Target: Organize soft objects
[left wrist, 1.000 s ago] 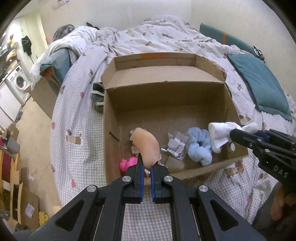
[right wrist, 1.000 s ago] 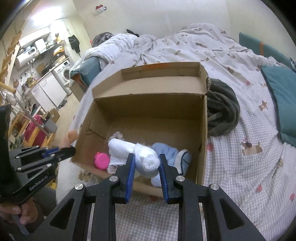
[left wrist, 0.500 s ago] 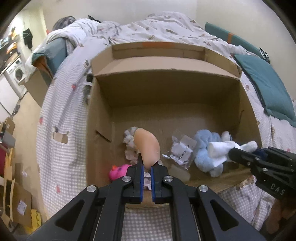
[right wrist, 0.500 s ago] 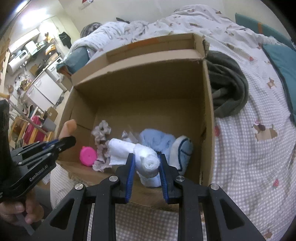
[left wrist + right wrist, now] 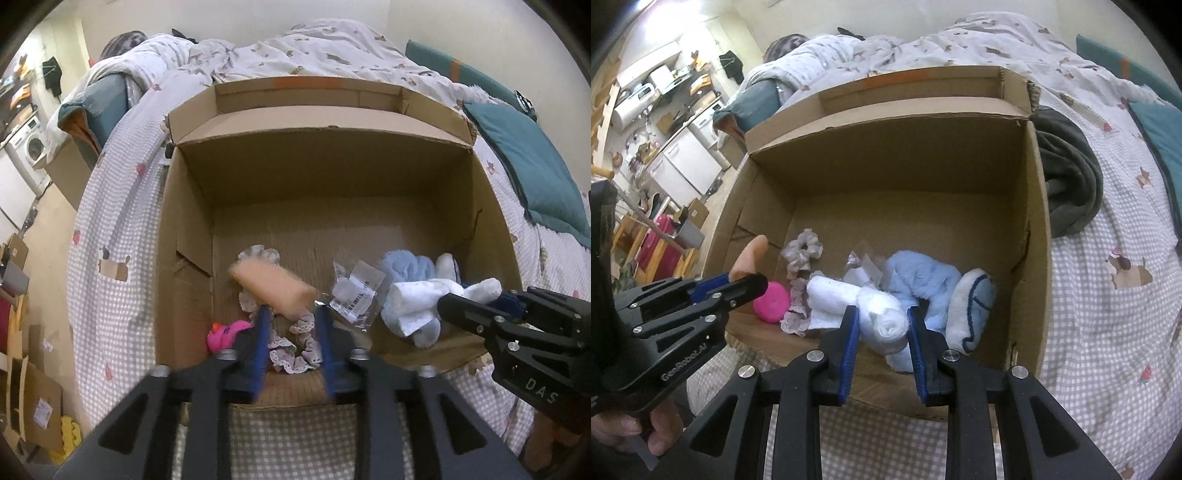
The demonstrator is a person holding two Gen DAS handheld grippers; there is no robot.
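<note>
- Left hand-held gripper (image 5: 291, 325): positioned at the near edge of the cardboard box (image 5: 491, 206). Its jaws have just been opening; half a second ago they were clamped flat on the peach sponge (image 5: 273, 286). The sponge is now blurred and tilted crosswise above the parted blue pads, so it is judged released and dropping into the box.
- Right hand-held gripper (image 5: 882, 325): closed on the white rolled towel (image 5: 882, 319), pads pressed to both sides of the roll, which is carried low over the near right part of the box. No change of grip is seen against the earlier frames.
- Box contents, near row: pink toy (image 5: 225, 334) in the near left corner; lilac frilled scrunchie (image 5: 291, 349) beside it, under the sponge.
- Box contents, middle: clear packet with a barcode label (image 5: 352, 291); pale blue plush (image 5: 919, 278); white pouch with navy trim (image 5: 973, 308) against the right wall.
- Box floor beyond: bare cardboard up to the far wall and its folded flap.
- Surround: the box is set on a checked bed (image 5: 114, 236); a dark green blanket (image 5: 1069, 184) lies just beside its right wall; a teal pillow (image 5: 532, 166) lies further off.
- Task standing: one item is judged delivered; the towel is not yet let go.
</note>
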